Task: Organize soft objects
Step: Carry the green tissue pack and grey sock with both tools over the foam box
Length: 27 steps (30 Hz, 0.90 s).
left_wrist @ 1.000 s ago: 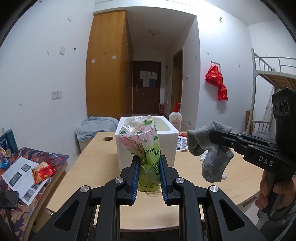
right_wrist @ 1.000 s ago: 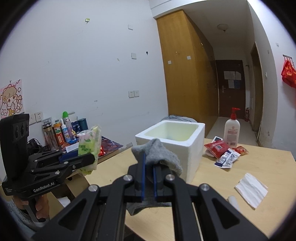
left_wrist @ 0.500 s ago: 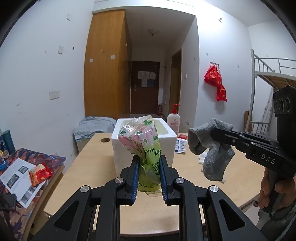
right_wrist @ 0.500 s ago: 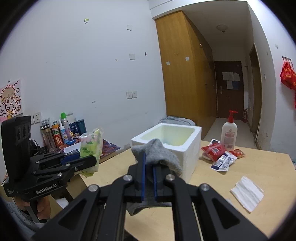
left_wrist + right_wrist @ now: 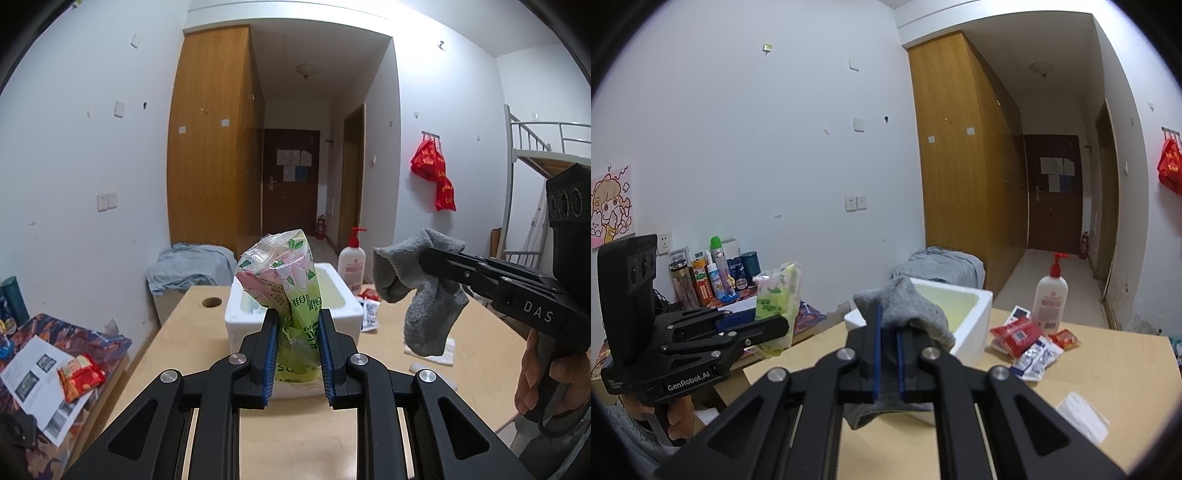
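My left gripper [image 5: 295, 317] is shut on a green and pink soft tissue pack [image 5: 286, 280], held upright in the air in front of the white foam box [image 5: 236, 325]. In the right wrist view the same pack [image 5: 777, 295] sticks up from the left gripper [image 5: 783, 325] at the left. My right gripper [image 5: 889, 321] is shut on a grey sock [image 5: 908, 306], which droops over and under its fingers. From the left wrist view the sock [image 5: 424, 291] hangs from the right gripper [image 5: 421, 258], to the right of the box. The open foam box [image 5: 971, 314] lies just beyond the sock.
A pump lotion bottle [image 5: 1051, 295], red snack packets [image 5: 1015, 332] and a white tissue [image 5: 1082, 421] lie on the wooden table [image 5: 1108, 369]. A side table [image 5: 81, 343] at the left bears papers and a red packet [image 5: 79, 374]; bottles [image 5: 713, 273] line the wall.
Both grippers have risen and drawn closer to the foam box, each keeping its hold; the box now sits lower in both views.
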Available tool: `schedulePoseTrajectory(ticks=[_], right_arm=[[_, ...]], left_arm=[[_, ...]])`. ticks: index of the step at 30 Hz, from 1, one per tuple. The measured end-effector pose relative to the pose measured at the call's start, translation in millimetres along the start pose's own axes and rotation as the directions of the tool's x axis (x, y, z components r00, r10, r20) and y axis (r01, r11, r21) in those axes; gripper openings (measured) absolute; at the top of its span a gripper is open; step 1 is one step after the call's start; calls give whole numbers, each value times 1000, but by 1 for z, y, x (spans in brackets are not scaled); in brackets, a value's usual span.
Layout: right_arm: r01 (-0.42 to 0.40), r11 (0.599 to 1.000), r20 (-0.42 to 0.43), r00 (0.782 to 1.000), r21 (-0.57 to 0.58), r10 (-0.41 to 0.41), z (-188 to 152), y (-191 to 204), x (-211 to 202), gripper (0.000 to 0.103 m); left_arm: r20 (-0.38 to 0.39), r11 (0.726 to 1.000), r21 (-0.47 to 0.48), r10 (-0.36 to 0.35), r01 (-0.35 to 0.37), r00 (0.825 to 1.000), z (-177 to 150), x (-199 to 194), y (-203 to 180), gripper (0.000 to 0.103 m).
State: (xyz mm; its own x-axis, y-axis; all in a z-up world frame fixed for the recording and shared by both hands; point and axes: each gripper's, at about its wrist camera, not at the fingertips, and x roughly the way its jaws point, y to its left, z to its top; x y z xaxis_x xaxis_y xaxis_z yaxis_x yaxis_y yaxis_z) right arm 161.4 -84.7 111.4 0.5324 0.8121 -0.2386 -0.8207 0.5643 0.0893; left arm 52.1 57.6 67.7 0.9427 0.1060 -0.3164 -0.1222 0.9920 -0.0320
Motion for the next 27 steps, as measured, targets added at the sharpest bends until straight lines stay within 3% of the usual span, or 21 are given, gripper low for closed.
schedulePoseTrajectory(ticks=[17,27], right_arm=[[6,1000,-8,1000,-2,-6,30,-20,48,9],[74,997,-3,997,20,-74,37,-32,68,9]], left_arm=[[-28,998,46,-37,38,999,42,61,11,22],[-65,994,59,-92,96,994,46,101,22,22]])
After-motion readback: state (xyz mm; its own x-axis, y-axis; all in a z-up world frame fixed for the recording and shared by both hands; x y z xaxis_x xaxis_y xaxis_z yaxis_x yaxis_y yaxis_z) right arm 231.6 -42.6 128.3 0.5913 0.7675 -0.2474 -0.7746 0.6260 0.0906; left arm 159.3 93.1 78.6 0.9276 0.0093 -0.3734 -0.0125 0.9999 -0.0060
